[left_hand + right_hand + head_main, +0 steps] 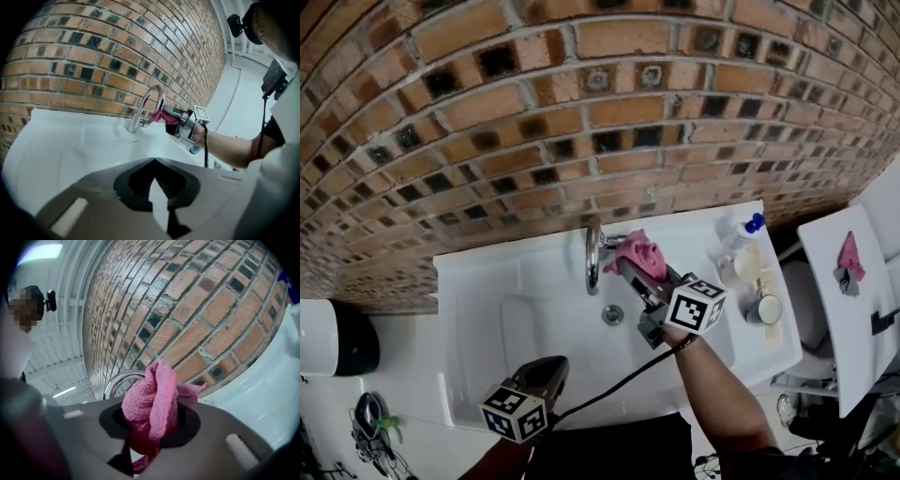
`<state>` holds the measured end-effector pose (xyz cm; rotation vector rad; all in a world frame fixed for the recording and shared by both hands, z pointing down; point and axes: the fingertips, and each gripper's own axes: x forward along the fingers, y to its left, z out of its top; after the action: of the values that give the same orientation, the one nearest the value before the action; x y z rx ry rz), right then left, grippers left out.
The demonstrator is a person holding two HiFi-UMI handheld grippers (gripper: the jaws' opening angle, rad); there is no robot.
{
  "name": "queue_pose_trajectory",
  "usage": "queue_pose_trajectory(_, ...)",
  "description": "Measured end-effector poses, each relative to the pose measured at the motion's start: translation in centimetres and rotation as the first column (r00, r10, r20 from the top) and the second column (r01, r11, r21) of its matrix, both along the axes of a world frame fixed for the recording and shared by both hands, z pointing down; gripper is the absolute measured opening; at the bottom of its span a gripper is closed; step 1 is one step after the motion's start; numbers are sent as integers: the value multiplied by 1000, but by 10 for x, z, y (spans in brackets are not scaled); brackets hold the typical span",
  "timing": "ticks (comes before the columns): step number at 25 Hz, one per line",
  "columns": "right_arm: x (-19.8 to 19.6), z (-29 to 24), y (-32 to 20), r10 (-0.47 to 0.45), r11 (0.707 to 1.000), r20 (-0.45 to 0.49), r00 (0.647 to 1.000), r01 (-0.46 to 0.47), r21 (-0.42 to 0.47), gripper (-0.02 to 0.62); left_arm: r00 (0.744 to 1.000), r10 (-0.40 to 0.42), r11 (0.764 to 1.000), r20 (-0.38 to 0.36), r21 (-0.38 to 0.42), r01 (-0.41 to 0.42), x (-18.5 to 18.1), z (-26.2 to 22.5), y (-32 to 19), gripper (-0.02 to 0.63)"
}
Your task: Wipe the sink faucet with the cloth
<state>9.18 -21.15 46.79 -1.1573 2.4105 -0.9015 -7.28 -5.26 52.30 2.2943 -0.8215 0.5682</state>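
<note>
A curved chrome faucet stands at the back of the white sink, under the brick wall. My right gripper is shut on a bunched pink cloth and holds it against the faucet's right side, near its base. In the right gripper view the cloth fills the jaws, and the faucet's arc shows just behind it. My left gripper hovers over the sink's front edge, shut and holding nothing. From there the faucet and cloth lie well ahead of it.
A spray bottle with a blue cap and a cup stand on the sink's right ledge. The drain is in the basin. A white surface at the right holds another pink cloth. A black and white bin sits at the left.
</note>
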Motion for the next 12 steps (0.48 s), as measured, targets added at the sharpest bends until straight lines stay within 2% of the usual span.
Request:
queue_pose_trajectory(4, -16, 13, -10, 133, 989, -21, 991, -132, 63, 118, 1000, 19, 1000, 19, 9, -19, -23, -2, -3, 6)
queue_pose_trajectory(7, -13, 44, -31, 249, 968, -20, 968, -249, 7, 118, 999, 15, 1000, 44, 6, -15, -46, 0, -4, 6)
queue_pose_trajectory(12, -1, 84, -48, 401, 911, -42, 915, -403, -82, 118, 996, -6, 1000, 85, -11, 7, -78, 11, -7, 6)
